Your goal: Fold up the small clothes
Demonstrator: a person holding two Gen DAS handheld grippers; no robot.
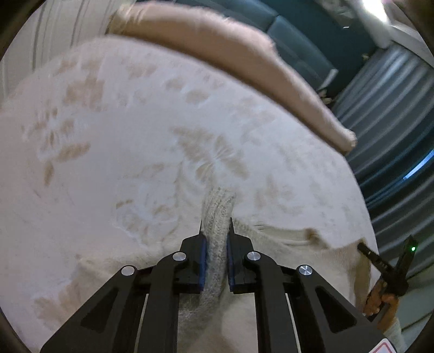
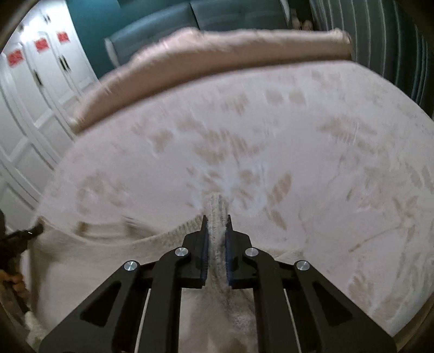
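Note:
A cream knitted garment lies at the near edge of a bed covered in a pale leaf-patterned spread. My left gripper is shut on a ribbed fold of the garment's edge. My right gripper is shut on another ribbed fold of the same garment. The edge between the two grips runs stretched across. Each view shows the other gripper at its side: the right gripper with a hand behind it, the left gripper at the far left.
A beige folded blanket lies across the far end of the bed, also seen as the blanket in the right view. Beyond it stands a teal sofa. White cabinet doors line the left, striped curtains the right.

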